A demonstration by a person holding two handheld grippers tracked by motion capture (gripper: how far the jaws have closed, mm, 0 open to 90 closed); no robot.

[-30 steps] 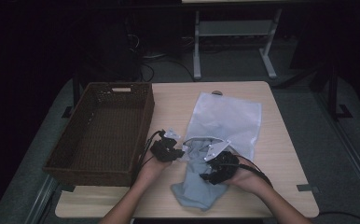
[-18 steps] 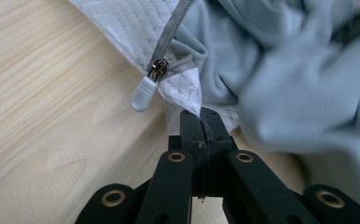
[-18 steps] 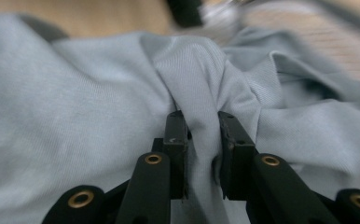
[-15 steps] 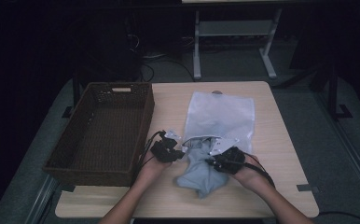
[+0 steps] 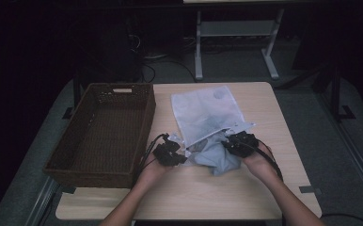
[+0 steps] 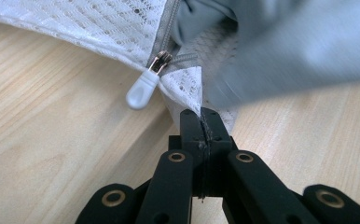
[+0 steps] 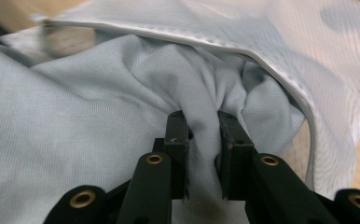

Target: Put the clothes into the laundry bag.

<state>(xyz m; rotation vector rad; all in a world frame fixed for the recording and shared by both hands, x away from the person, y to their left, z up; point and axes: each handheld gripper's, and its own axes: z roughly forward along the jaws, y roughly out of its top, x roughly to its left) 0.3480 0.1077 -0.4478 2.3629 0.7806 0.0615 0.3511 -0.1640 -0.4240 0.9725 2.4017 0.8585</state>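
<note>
A white mesh laundry bag (image 5: 203, 113) lies on the table with its open mouth toward me. A grey-blue garment (image 5: 215, 157) is bunched at that mouth, partly inside. My left gripper (image 5: 183, 154) is shut on the bag's edge (image 6: 187, 88) next to the white zipper pull (image 6: 141, 88). My right gripper (image 5: 227, 144) has just been closing. In the right gripper view its jaws (image 7: 201, 121) now pinch a fold of the garment (image 7: 75, 116) under the bag's rim (image 7: 280, 79). The garment (image 6: 299, 51) is blurred in the left gripper view.
A dark wicker basket (image 5: 144, 127) stands on the left part of the wooden table (image 5: 217, 193), close to my left hand. Beyond the table are a dark floor, cables and a white metal frame (image 5: 236, 33).
My right gripper closed on the garment and moved away from me toward the bag's mouth, bunching the garment up there. The left gripper kept its hold in place.
</note>
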